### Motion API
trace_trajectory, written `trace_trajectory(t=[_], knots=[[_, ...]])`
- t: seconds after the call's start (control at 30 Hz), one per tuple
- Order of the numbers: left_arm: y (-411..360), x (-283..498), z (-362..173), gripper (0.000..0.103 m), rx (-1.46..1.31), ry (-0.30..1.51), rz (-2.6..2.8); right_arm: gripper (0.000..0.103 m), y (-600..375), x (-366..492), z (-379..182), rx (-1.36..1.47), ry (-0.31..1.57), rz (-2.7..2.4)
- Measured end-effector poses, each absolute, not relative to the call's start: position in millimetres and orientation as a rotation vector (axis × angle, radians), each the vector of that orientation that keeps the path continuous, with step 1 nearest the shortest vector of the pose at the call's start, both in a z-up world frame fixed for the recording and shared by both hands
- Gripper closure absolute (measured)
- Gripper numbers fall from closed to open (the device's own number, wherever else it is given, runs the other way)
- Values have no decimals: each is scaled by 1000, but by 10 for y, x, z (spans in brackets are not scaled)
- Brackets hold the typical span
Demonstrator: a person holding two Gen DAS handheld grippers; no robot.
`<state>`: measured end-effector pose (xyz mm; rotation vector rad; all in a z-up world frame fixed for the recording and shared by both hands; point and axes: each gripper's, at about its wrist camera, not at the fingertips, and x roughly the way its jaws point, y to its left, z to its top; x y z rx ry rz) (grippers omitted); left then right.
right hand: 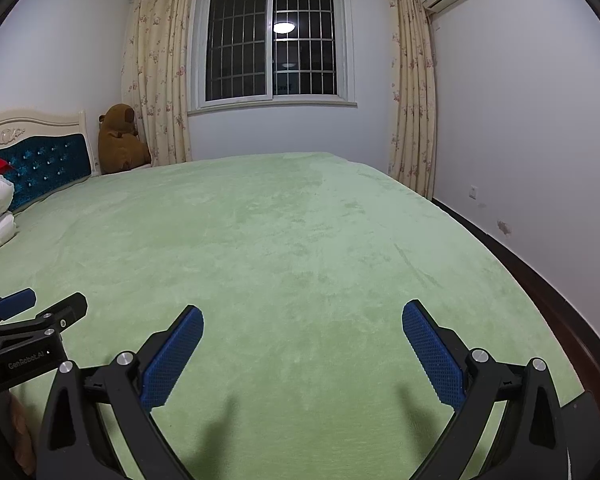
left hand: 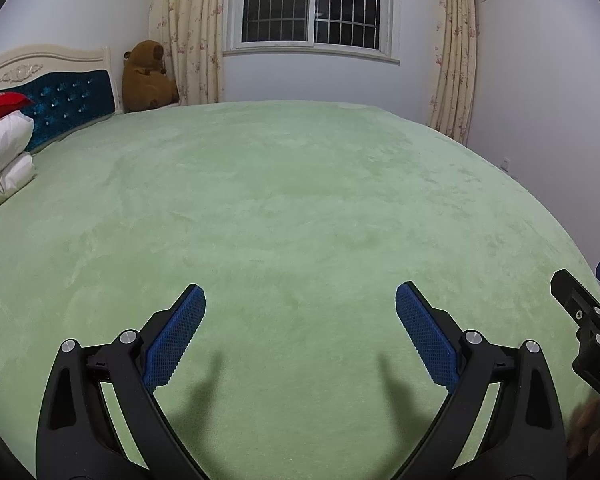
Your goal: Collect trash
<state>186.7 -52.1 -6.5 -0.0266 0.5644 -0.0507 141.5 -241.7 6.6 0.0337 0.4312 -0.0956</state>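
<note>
No trash shows in either view. A wide bed with a pale green plush cover (left hand: pixel 284 208) (right hand: pixel 284 248) fills both frames. My left gripper (left hand: pixel 300 300) hovers over the near part of the cover, open, with nothing between its blue pads. My right gripper (right hand: pixel 302 320) hangs over the cover in the same way, open and empty. Each gripper appears at the edge of the other's view: the right one (left hand: pixel 588 320) at the left wrist view's right side, the left one (right hand: pixel 28 320) at the right wrist view's left side.
At the far left stand a cream headboard with blue tufted padding (left hand: pixel 72 96) (right hand: pixel 48 164), white pillows (left hand: pixel 4 148) with a red cushion (left hand: pixel 0 106), and a brown plush bear (left hand: pixel 148 80) (right hand: pixel 120 140). Floral curtains (right hand: pixel 156 80) flank a barred window (right hand: pixel 272 40). A dark bed frame (right hand: pixel 540 300) runs along the right wall.
</note>
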Motion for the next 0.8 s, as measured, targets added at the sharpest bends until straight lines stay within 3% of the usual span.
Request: trace_trajectory(t=[0.8], knots=[[-497, 1883, -92, 9, -42, 569, -46, 4, -2453, 1456, 49, 44, 447, -94]])
